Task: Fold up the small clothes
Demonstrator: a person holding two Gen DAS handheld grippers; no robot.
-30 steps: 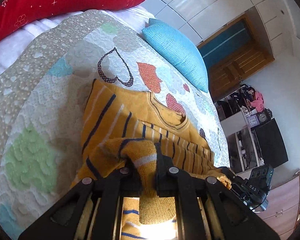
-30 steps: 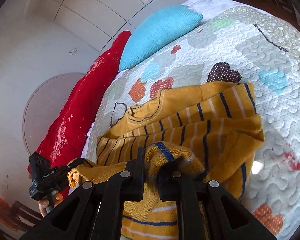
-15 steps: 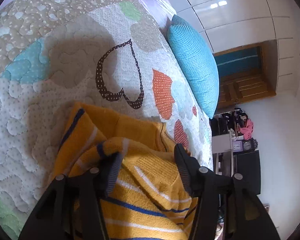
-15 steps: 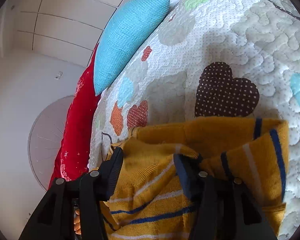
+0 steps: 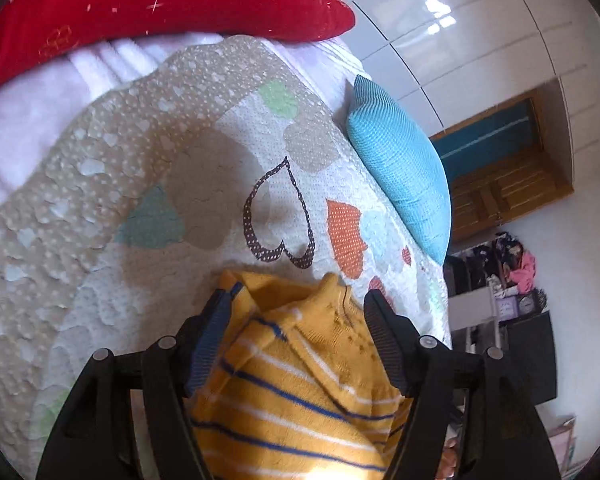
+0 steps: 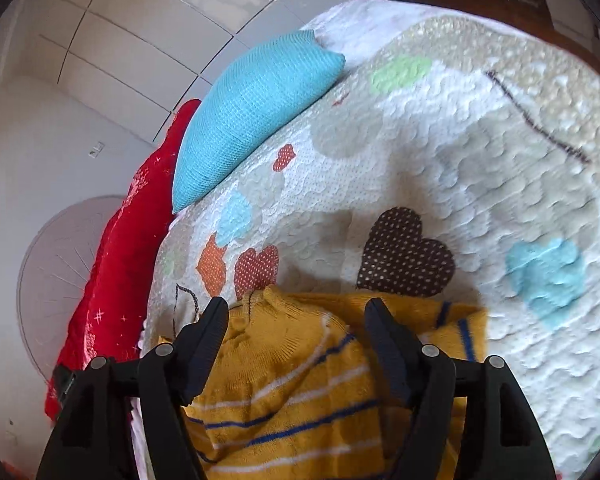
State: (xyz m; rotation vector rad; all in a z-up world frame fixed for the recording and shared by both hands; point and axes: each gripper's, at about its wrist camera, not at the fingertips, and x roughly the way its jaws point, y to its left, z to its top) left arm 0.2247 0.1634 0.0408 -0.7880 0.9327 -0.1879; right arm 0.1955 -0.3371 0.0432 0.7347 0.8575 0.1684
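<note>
The left hand-held gripper has its jaws spread and opening wider. A yellow knit sweater with navy and white stripes lies between the two black fingers, but the pads do not press on it. The right hand-held gripper is in the same state: jaws apart and widening, with the sweater between them and unpinched.

In the left wrist view the sweater fills the lower centre, from about 5 to 7 o'clock, bunched in layers. Its neckline edge peeks out near the fingertips. In the right wrist view a folded striped layer sticks out at about 4 o'clock, past the right finger.

The sweater rests on a bed covered by a quilted bedspread with coloured hearts. In the left view, a brown dotted heart outline sits just beyond the sweater at 12 o'clock. A turquoise pillow lies at 2 o'clock, and a red pillow runs across 11 o'clock. A wooden door and cluttered shelves show at 3 o'clock.

The step in hand looks like letting go after laying one fold over. The next move likely calls for drawing both grippers clear without dragging the knit, then checking whether the layers lie even.
</note>
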